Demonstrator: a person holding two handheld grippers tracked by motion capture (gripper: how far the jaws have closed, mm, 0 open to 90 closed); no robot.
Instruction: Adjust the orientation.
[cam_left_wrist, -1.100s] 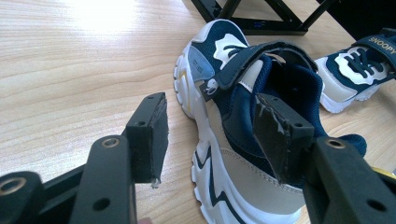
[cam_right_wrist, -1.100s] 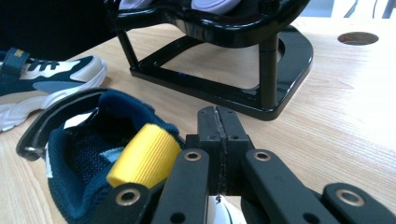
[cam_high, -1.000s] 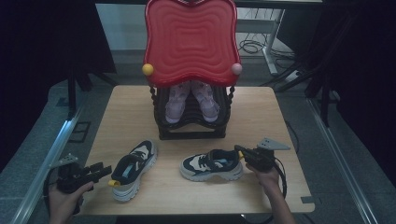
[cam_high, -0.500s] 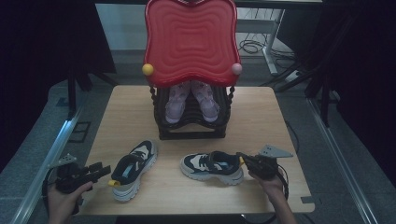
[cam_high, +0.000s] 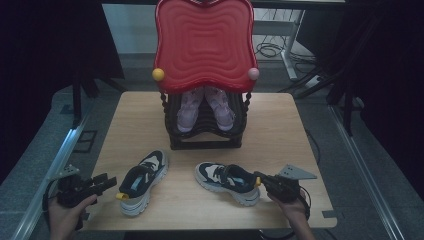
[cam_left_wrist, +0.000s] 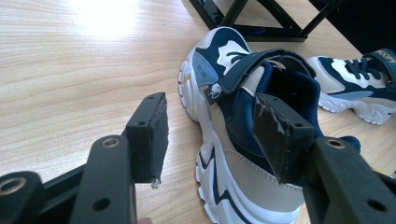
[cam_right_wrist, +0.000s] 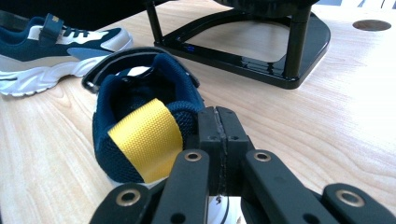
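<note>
Navy sneakers lie on the desk (cam_high: 300, 150): the right hand-held gripper (cam_right_wrist: 218, 122), jaws pressed together, sits at the right sneaker (cam_high: 227, 182) heel, whose yellow pull tab (cam_right_wrist: 145, 138) the high view barely shows. Jaws spread wide, the left hand-held gripper (cam_left_wrist: 210, 135) frames the left sneaker (cam_left_wrist: 243, 126), its toe cut off below.

Pale wooden table (cam_high: 280, 125); grey floor (cam_high: 45, 150) around it — dark curtains (cam_high: 45, 45) behind.

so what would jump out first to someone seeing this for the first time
A big red wavy panel tops the black rack at the table's far middle, with pink shoes beneath. Nearer, two navy sneakers lie: the left sneaker before the open left gripper, the right sneaker at the shut right gripper.
</note>
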